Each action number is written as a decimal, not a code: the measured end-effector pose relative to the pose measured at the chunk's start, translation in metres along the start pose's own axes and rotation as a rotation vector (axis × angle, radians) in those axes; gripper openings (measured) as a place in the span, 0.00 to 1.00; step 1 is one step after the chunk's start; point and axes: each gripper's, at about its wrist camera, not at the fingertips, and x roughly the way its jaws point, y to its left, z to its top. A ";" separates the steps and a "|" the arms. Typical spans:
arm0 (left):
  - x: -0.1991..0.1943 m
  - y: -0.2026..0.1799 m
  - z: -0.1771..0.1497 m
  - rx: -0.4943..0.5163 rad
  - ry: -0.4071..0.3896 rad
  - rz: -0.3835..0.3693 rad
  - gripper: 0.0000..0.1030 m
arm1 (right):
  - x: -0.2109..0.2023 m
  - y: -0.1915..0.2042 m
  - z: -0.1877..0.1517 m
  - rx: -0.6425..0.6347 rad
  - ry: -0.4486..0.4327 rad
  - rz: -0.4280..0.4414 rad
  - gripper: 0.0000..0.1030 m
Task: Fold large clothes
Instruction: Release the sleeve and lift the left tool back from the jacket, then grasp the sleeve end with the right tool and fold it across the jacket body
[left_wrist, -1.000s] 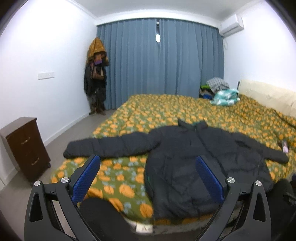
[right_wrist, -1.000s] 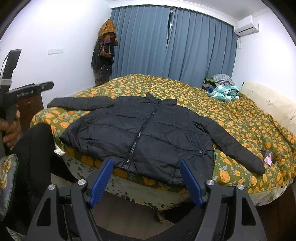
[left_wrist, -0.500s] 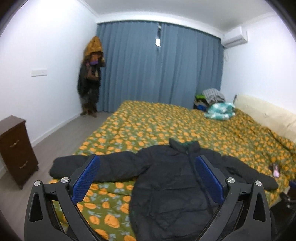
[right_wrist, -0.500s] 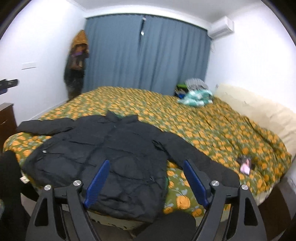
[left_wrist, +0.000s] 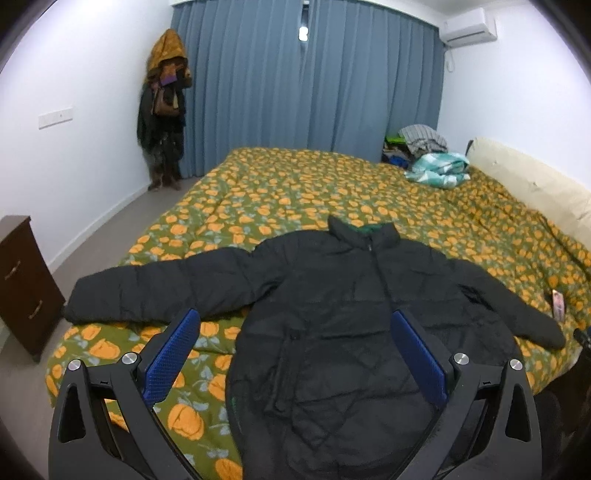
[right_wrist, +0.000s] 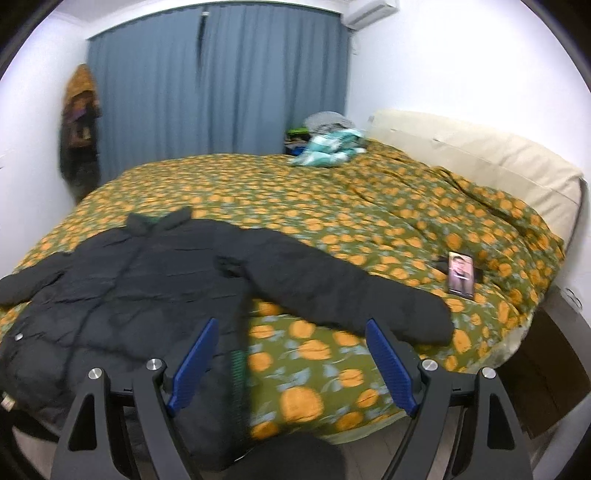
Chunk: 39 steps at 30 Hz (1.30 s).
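Note:
A large black puffer jacket (left_wrist: 332, 314) lies flat and zipped on the bed, sleeves spread out, hem at the near edge. It also shows in the right wrist view (right_wrist: 147, 288), with its right sleeve (right_wrist: 351, 295) stretched across the quilt. My left gripper (left_wrist: 295, 354) is open and empty, held above the jacket's lower body. My right gripper (right_wrist: 291, 362) is open and empty, above the bed's near edge between the jacket's side and its right sleeve cuff.
The bed has a green quilt with orange flowers (left_wrist: 295, 192). A phone (right_wrist: 461, 273) lies on the quilt near the right sleeve. Piled clothes (left_wrist: 436, 170) sit at the far corner. A dark nightstand (left_wrist: 22, 280) stands at left. Coats (left_wrist: 162, 110) hang by the blue curtain.
Both grippers have risen and come in over the bed. The right wrist view has swung to the right, toward the jacket's right sleeve and the phone. Both jaws stay open.

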 end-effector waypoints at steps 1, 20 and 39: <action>0.004 -0.002 0.001 -0.001 0.003 0.001 1.00 | 0.009 -0.007 0.000 0.001 0.008 -0.036 0.81; 0.042 -0.044 -0.009 0.085 0.116 0.013 1.00 | 0.169 -0.198 -0.069 0.843 0.251 0.193 0.81; 0.062 -0.074 -0.024 0.133 0.190 -0.043 1.00 | 0.106 -0.099 0.061 0.433 -0.128 0.138 0.13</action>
